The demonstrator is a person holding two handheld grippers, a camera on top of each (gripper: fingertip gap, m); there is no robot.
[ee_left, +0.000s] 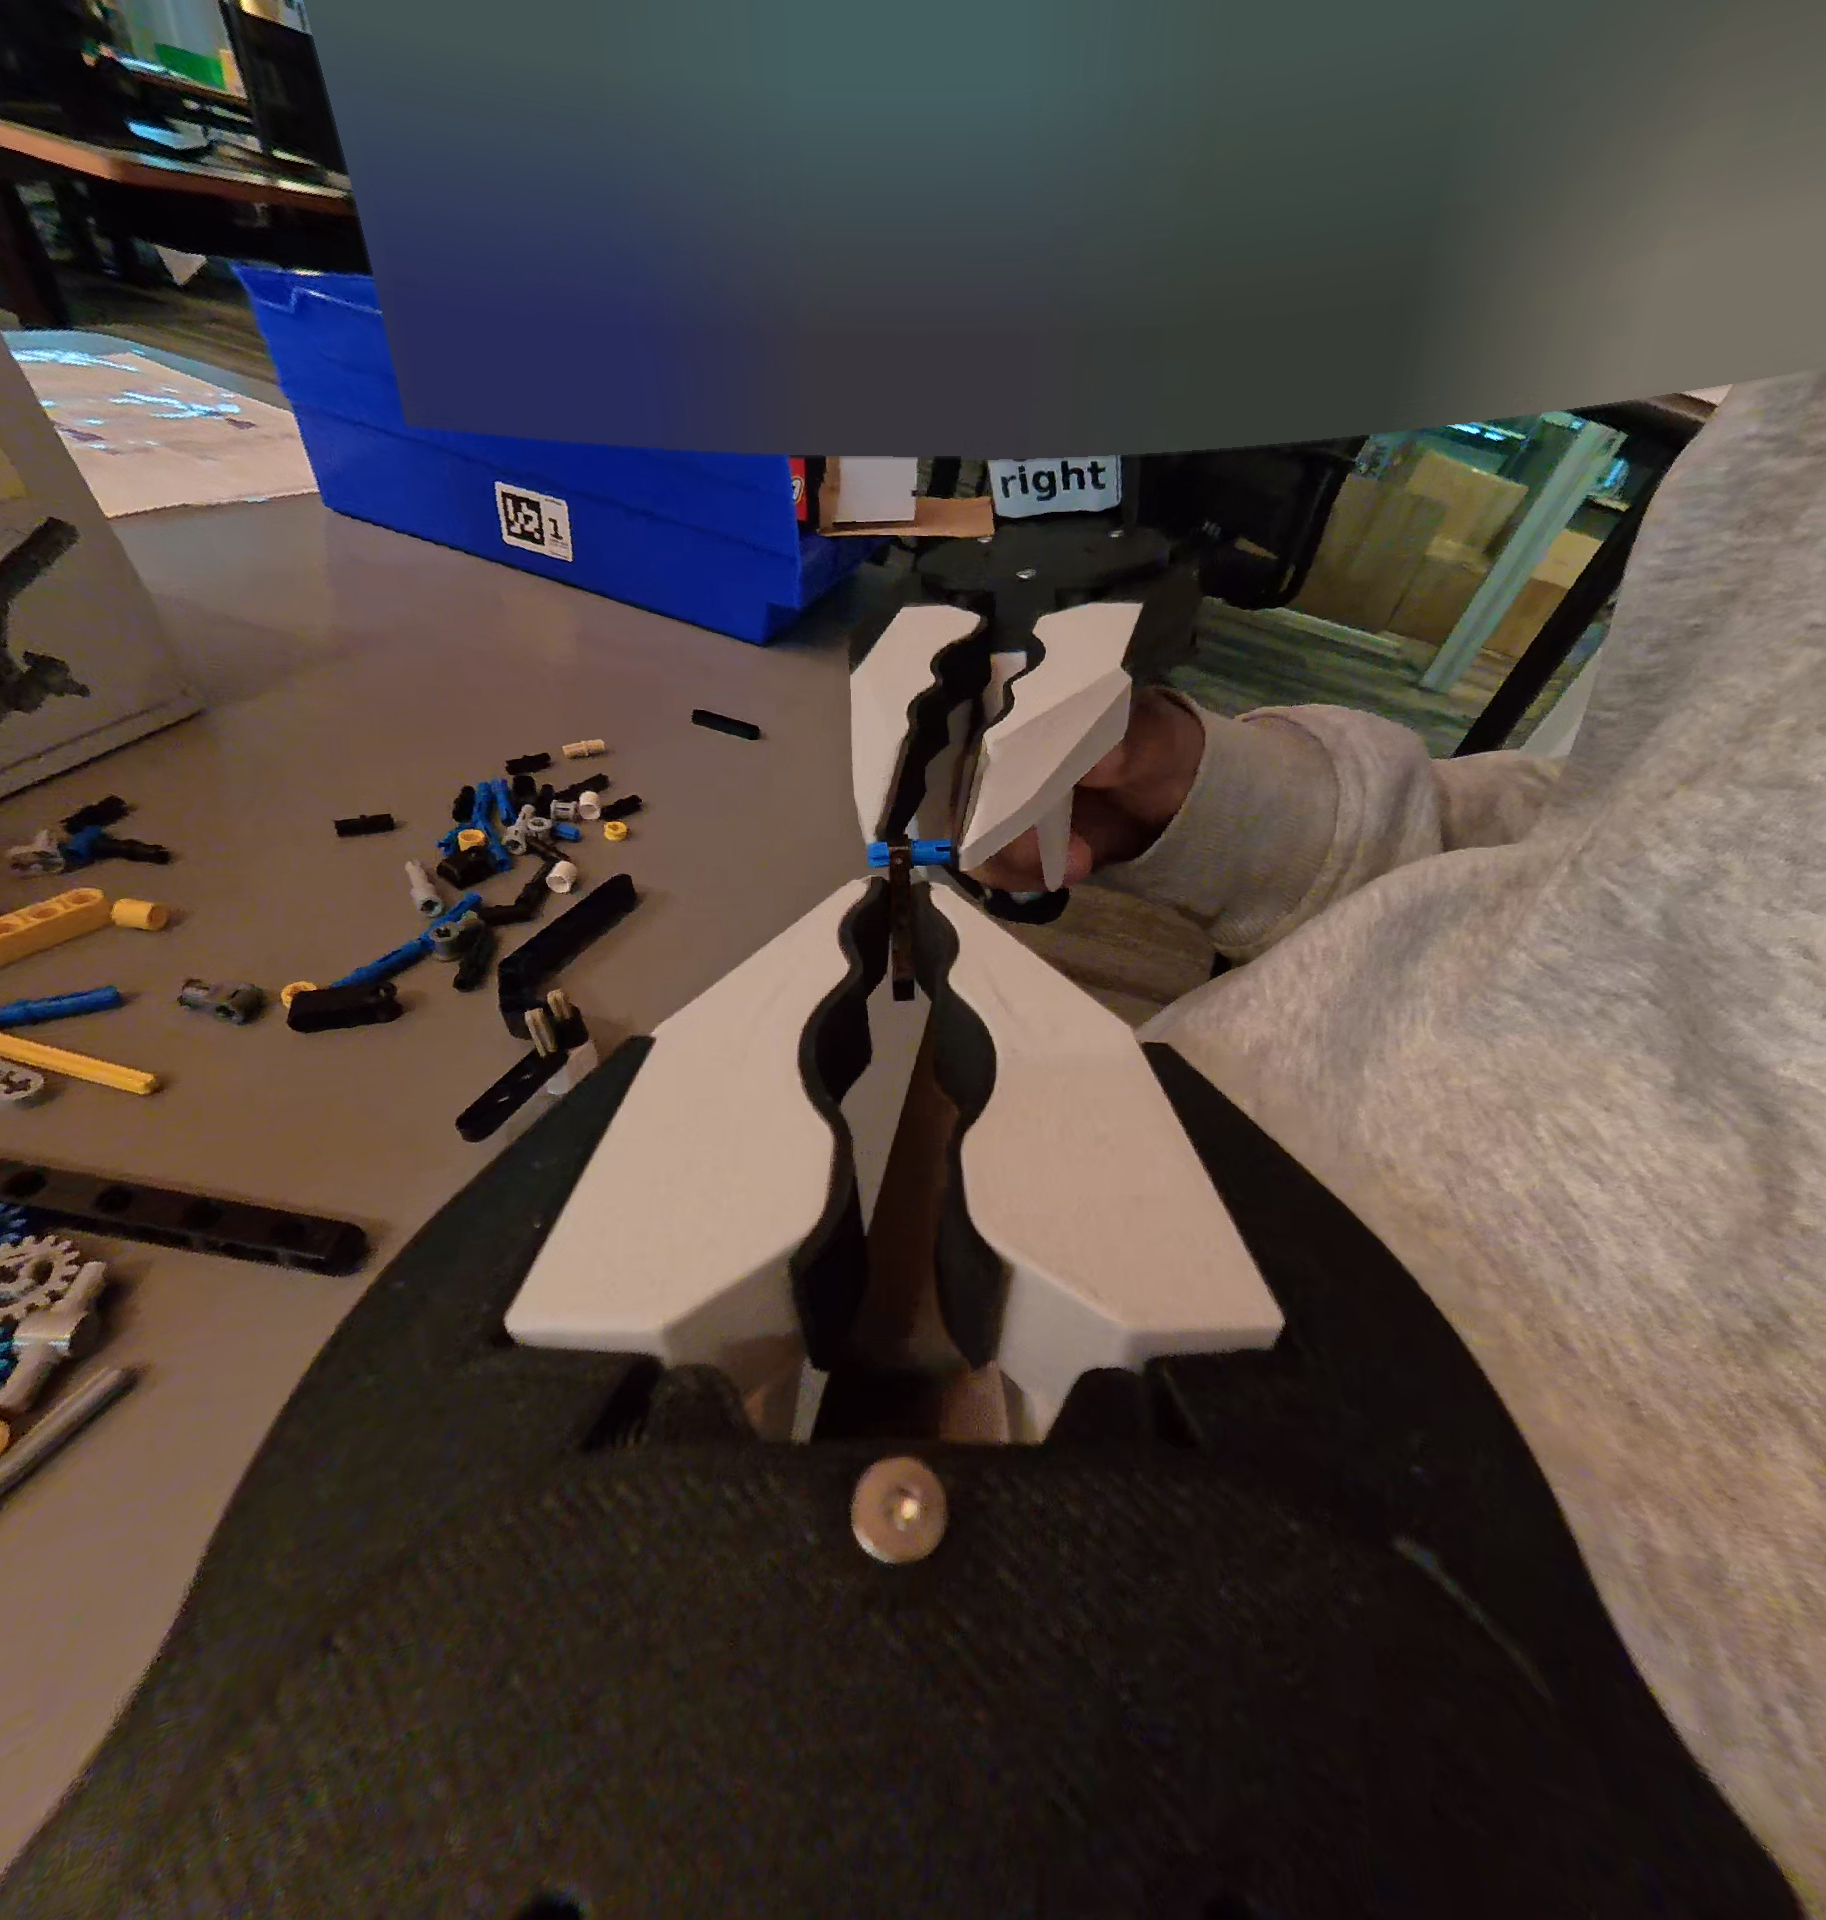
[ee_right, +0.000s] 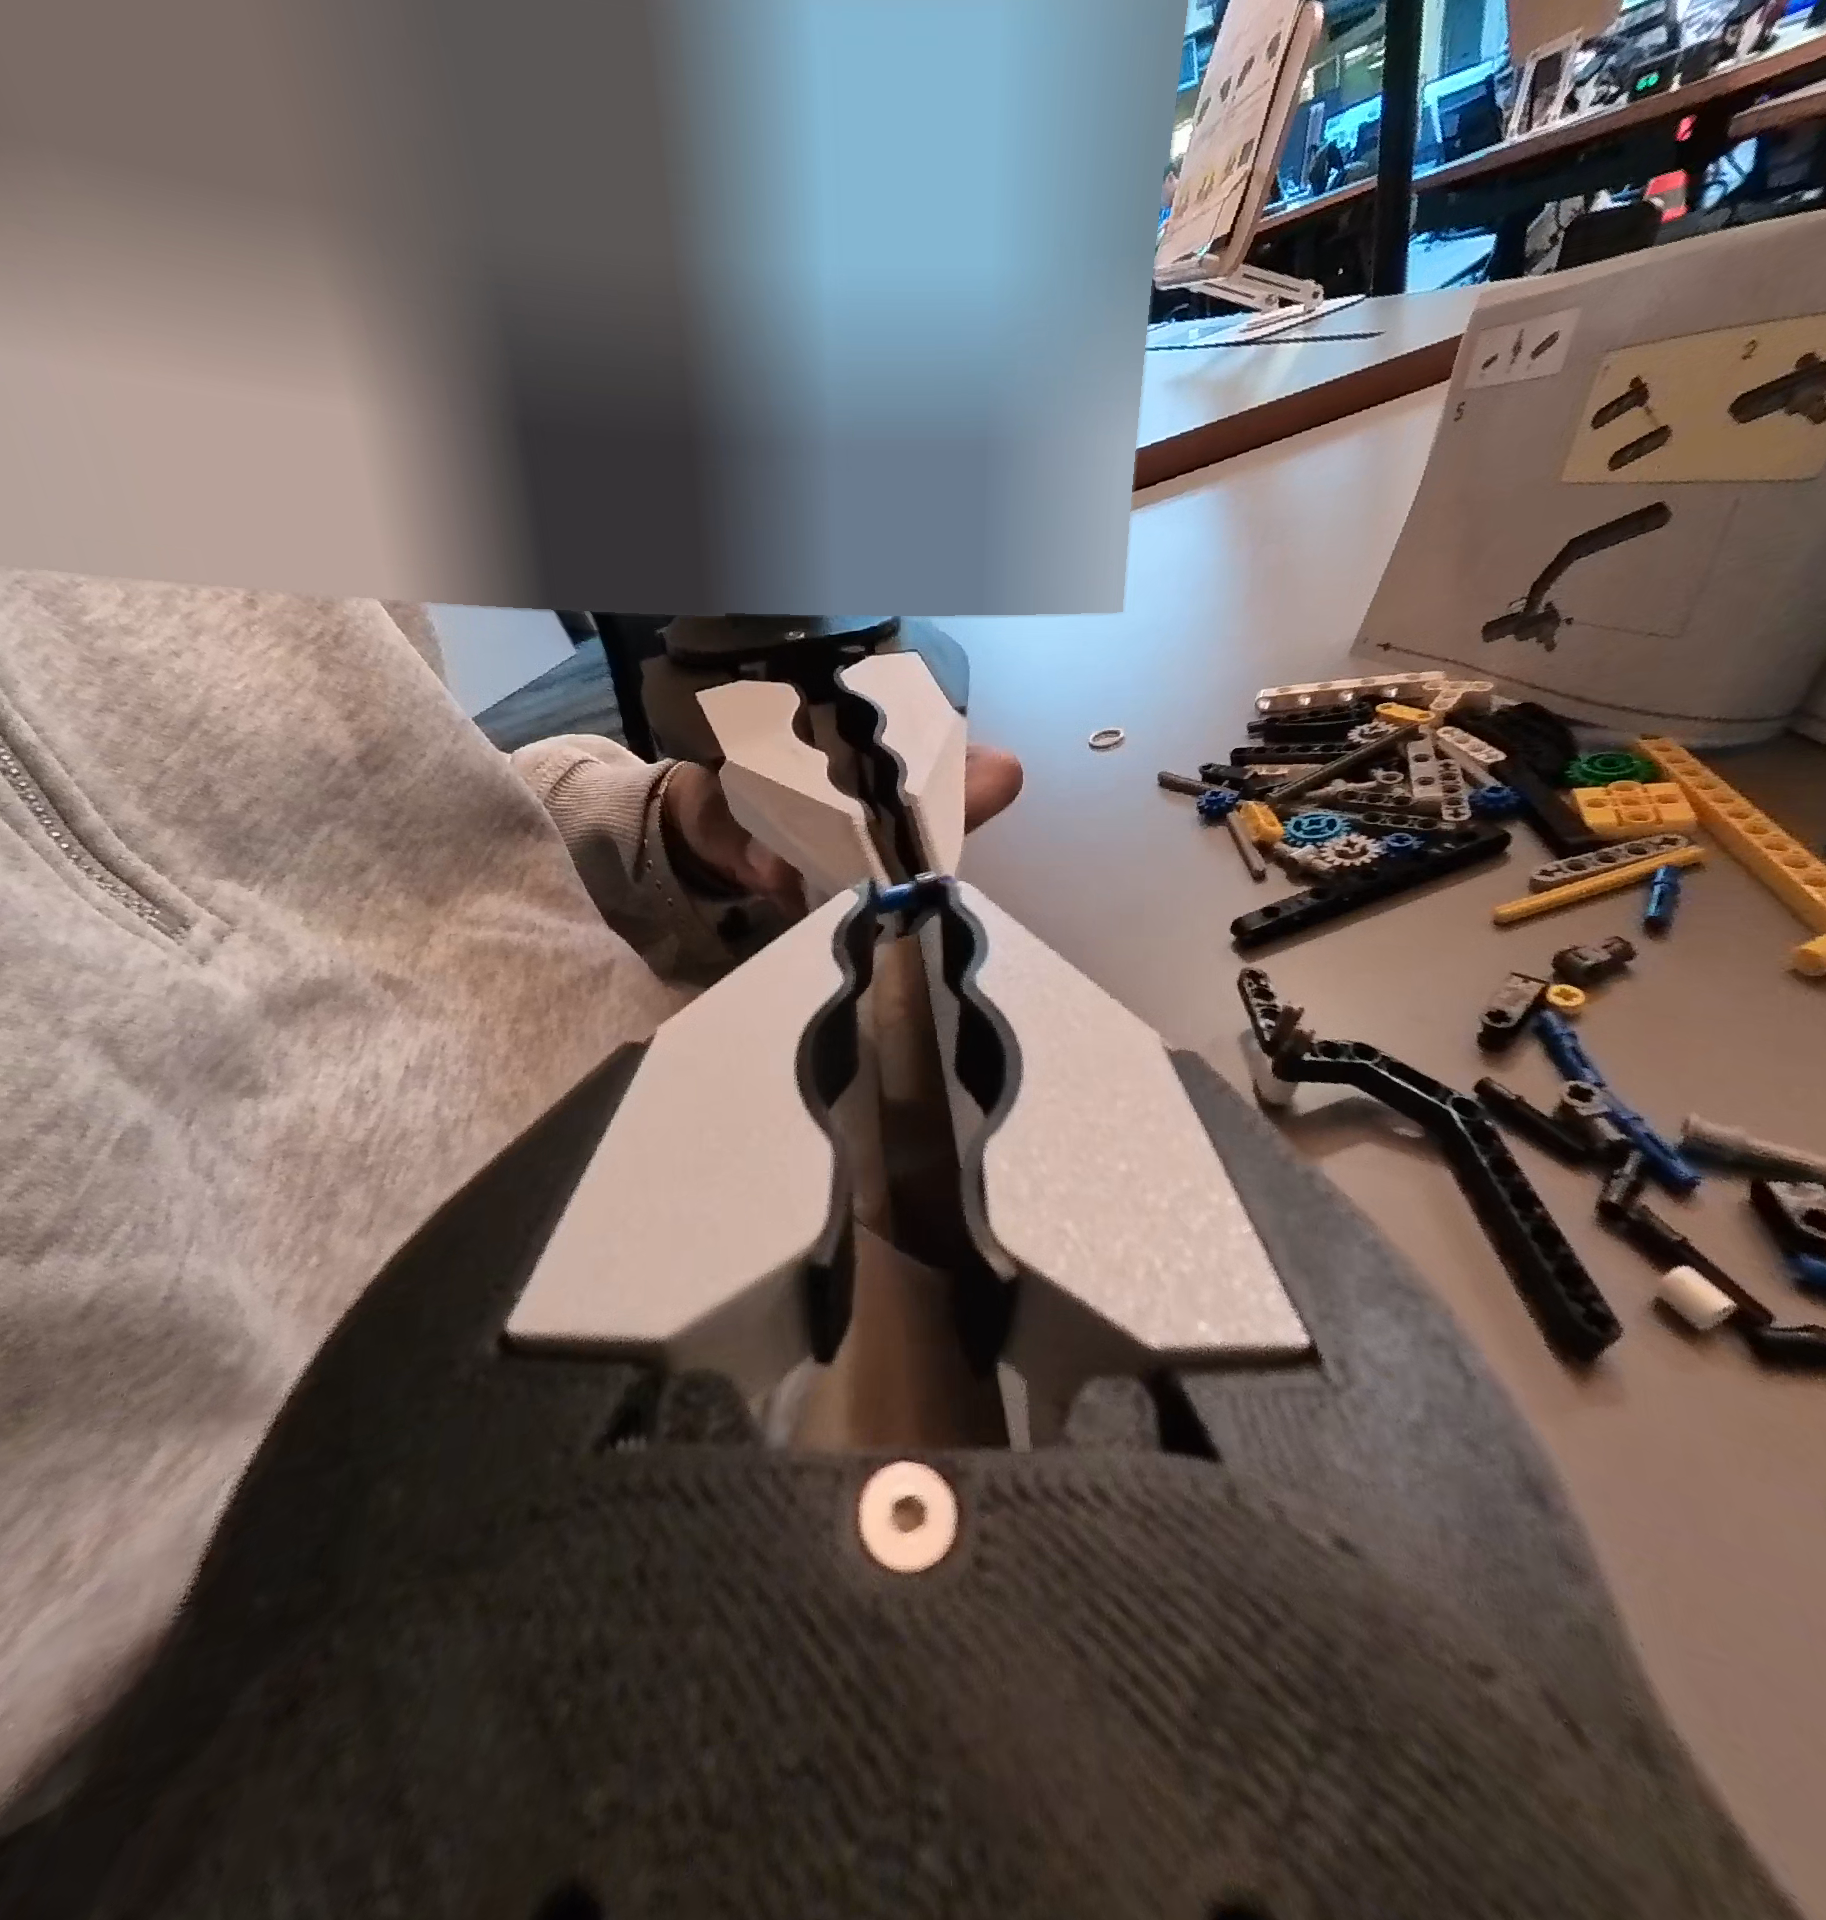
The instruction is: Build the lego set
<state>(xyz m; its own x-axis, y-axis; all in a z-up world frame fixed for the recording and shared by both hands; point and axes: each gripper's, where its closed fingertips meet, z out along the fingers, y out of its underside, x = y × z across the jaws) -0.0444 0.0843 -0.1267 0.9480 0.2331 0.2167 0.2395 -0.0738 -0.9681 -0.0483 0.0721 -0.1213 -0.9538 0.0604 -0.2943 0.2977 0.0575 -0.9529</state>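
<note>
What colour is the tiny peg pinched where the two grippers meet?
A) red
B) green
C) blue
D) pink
C: the blue peg sits crosswise at the tips of the right gripper, pushed through a small black piece that the left gripper is shut on.

The grey desk [ee_left: 389, 665] carries a scatter of small black, blue and yellow plastic lego pieces [ee_left: 514, 831]. Behind them stands a blue plastic bin [ee_left: 618, 499]; to their left, a propped white paper instruction sheet [ee_left: 36, 582].
</note>
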